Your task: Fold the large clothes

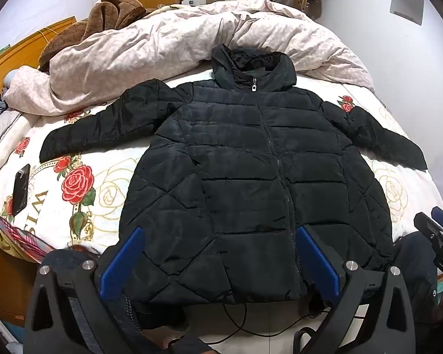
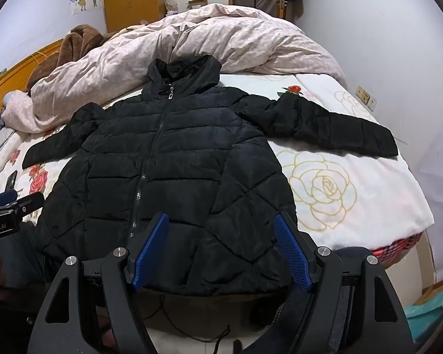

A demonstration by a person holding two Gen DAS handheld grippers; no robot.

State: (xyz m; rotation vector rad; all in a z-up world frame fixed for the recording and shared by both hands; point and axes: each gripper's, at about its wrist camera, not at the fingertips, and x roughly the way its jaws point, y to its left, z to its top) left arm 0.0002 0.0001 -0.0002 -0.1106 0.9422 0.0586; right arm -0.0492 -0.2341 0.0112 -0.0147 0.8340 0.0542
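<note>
Jacket [image 1: 251, 177]: black quilted puffer, the thing I am here to fold; it lies face up and zipped on the bed, spread flat, hem toward me.
Left gripper [image 1: 218, 261]: my 2 blue pads [image 1: 121, 265] stand wide apart and released, tilted down over the hem on the left half of the jacket; nothing is clamped between them, and I cannot tell whether the tips brush the fabric.
Right gripper [image 2: 221, 249]: its 2 blue pads [image 2: 291, 253] are also spread and released, hovering over the hem on the right half; no cloth is pinched.
Hem: it hangs just past the near edge of the bed, below both sets of fingers.
Zipper pull [image 1: 254, 85]: silver, up at the collar, closed all the way down the front.
Hood [image 1: 251, 65]: bunched at the far end, touching the duvet.
Sleeves: both stretched outward from the body, 1 to each side, lying flat on the sheet.
Sheet [image 2: 354, 206]: white with red and gold roses, under the whole jacket.
Duvet [image 1: 162, 47]: pale pink, heaped across the far part of the bed.
Brown blanket [image 1: 103, 17]: piled at the far left, against the wooden headboard [image 1: 17, 53].
Phone [image 1: 21, 190]: dark, lying on the sheet well left of the jacket.
Cable [image 1: 236, 321]: thin and black, looping on the floor below the hem.
</note>
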